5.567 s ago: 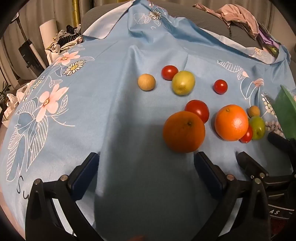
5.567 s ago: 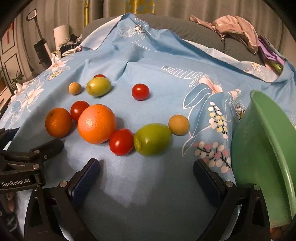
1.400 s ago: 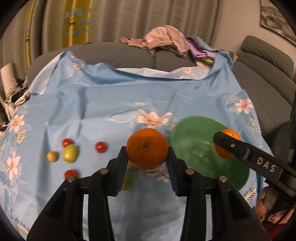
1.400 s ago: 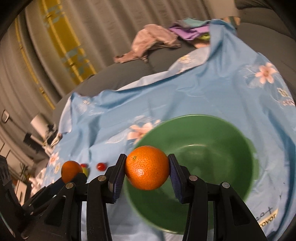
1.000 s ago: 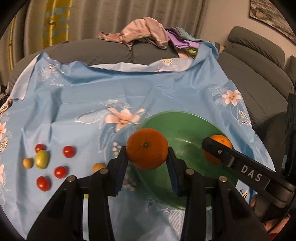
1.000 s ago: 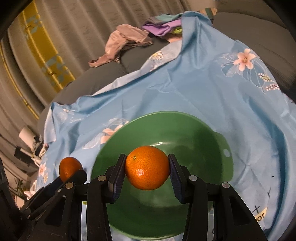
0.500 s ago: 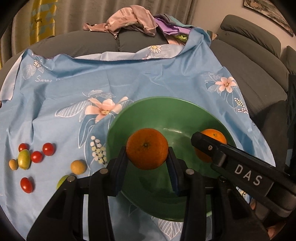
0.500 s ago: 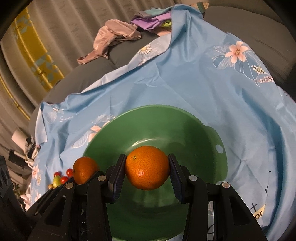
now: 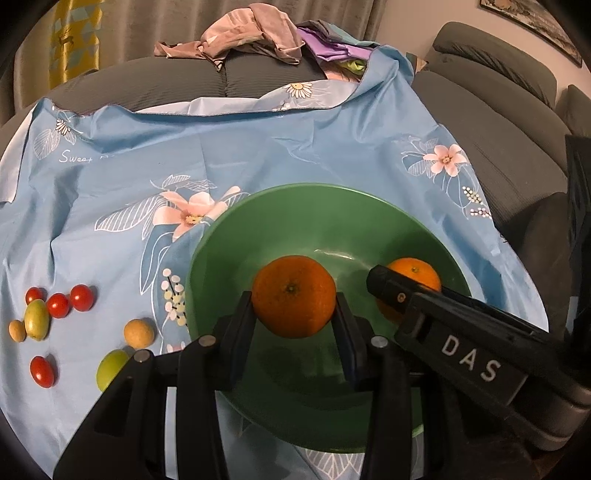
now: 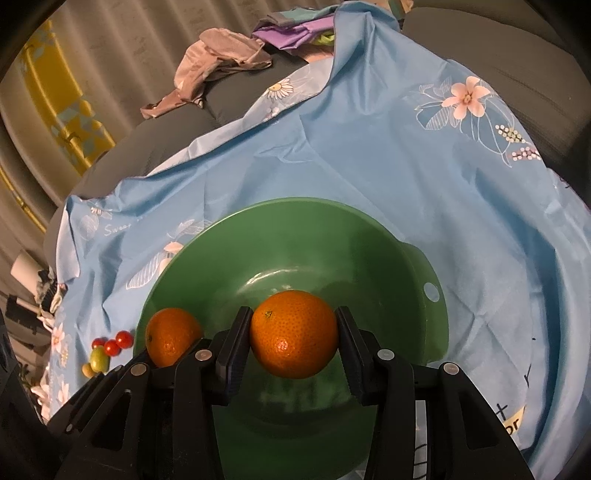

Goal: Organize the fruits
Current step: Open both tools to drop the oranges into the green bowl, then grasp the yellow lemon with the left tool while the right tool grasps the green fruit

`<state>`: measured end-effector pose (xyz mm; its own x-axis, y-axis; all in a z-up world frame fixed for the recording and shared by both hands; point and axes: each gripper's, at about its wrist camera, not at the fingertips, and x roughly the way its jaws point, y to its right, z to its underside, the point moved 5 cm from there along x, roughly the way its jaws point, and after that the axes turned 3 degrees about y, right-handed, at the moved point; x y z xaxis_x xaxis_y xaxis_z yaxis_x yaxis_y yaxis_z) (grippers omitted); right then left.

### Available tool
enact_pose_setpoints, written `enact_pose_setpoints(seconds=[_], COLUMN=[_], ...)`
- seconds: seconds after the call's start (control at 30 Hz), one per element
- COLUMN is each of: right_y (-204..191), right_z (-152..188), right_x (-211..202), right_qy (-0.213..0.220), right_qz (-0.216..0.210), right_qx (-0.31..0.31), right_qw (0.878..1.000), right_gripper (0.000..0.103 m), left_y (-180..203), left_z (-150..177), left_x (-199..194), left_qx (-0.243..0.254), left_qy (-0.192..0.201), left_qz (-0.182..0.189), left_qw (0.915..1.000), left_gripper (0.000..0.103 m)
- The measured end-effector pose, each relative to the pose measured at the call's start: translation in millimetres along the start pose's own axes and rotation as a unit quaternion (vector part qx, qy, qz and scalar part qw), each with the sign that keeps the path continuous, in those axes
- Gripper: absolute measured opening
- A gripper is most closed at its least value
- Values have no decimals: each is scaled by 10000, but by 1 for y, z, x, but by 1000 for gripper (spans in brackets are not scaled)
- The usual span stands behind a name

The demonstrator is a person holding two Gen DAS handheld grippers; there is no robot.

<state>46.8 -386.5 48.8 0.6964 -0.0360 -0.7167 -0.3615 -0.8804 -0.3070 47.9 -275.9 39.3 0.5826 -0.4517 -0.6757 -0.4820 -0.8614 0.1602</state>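
Note:
My left gripper [image 9: 294, 314] is shut on an orange [image 9: 293, 295] and holds it over the green bowl [image 9: 229, 236]. My right gripper [image 10: 293, 341] is shut on a second orange [image 10: 293, 338], also above the bowl [image 10: 207, 258]. The right gripper's orange also shows in the left wrist view [image 9: 415, 271], behind its black finger marked DAS. The left gripper's orange shows in the right wrist view [image 10: 170, 336]. The bowl's floor holds no fruit.
Small fruits lie on the blue flowered cloth [image 9: 258, 147] left of the bowl: red tomatoes [image 9: 70, 299], green fruits [image 9: 37, 319], tan round fruits [image 9: 138, 332]. Grey sofa cushions [image 9: 498, 122] and a heap of clothes [image 9: 251, 29] lie beyond.
Both grippers have moved with their oranges from the fruit cluster to above the bowl and come lower and closer to it over the last second.

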Motion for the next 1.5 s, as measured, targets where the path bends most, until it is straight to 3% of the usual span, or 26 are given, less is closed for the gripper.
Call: enact_pose_setpoints(seconds=[0.17, 0.23, 0.4, 0.77, 0.93, 1.07, 1.33, 1.5], right_y=[0, 1, 0, -31, -67, -100, -161, -180], right_z=[-1, -2, -6, -4, 4, 17, 51, 79], right_x=[1, -1, -11, -27, -27, -23, -8, 6], right_qy=[2, 60, 308, 595, 594, 527, 131, -120], right_qz=[66, 108, 106, 178, -84, -177, -934, -744], right_qx=[-16, 3, -31, -383, -822, -1269, -1849, -2440], right_qw=[10000, 9999, 9995, 9973, 9948, 9904, 9782, 9668], right_gripper=[47, 48, 62, 62, 62, 62, 62, 62], left_y=[4, 5, -5, -72, -107, -147, -198, -223], left_z=[-1, -3, -6, -12, -2, 19, 47, 59], left_x=[-4, -9, -25, -76, -108, -126, -129, -129], left_qx=[101, 216, 209, -298, -351, -791, -1374, -1659], left_qy=[43, 140, 287, 570, 720, 765, 595, 494], left_qz=[-16, -132, -221, -852, -1349, -1702, -1970, -2138], left_qw=[9999, 9996, 9991, 9943, 9876, 9792, 9689, 9614], left_gripper=[46, 53, 66, 73, 80, 80, 80, 80])
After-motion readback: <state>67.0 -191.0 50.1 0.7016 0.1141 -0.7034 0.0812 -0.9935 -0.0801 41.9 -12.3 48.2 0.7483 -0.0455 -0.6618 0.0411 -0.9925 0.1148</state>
